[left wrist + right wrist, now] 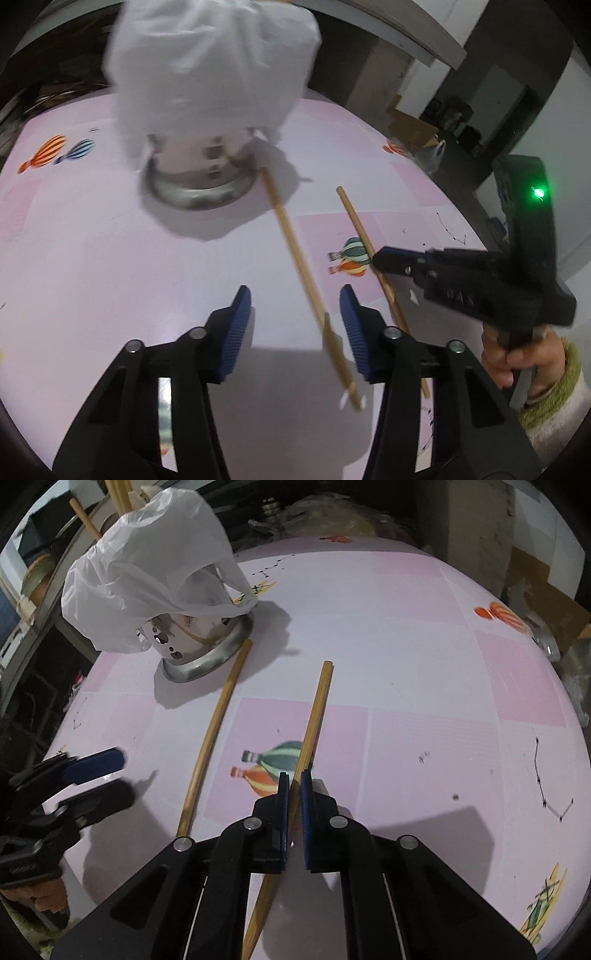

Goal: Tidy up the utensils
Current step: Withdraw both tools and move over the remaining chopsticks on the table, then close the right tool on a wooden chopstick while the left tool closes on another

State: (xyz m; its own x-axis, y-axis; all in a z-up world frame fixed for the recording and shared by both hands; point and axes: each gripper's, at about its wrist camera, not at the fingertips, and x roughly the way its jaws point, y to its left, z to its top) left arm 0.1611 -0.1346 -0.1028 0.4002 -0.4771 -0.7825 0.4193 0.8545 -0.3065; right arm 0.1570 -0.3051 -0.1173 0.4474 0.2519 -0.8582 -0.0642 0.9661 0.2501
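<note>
Now your right hand-held gripper (294, 786) pinches one chopstick (314, 720) mid-desk (424, 646); your left hand-held gripper (295, 314), spread, straddles the other chopstick (295, 251) beside the holder (199, 184). Light, stiff, slippery: grip mid-shaft.

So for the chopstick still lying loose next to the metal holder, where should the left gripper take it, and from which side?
Probably near the end closest to the left gripper, coming from above. That chopstick lies flat on the table with bare cloth on both sides there, so one finger fits on each side across its width. Its far tip sits close against the holder, leaving little room.
</note>
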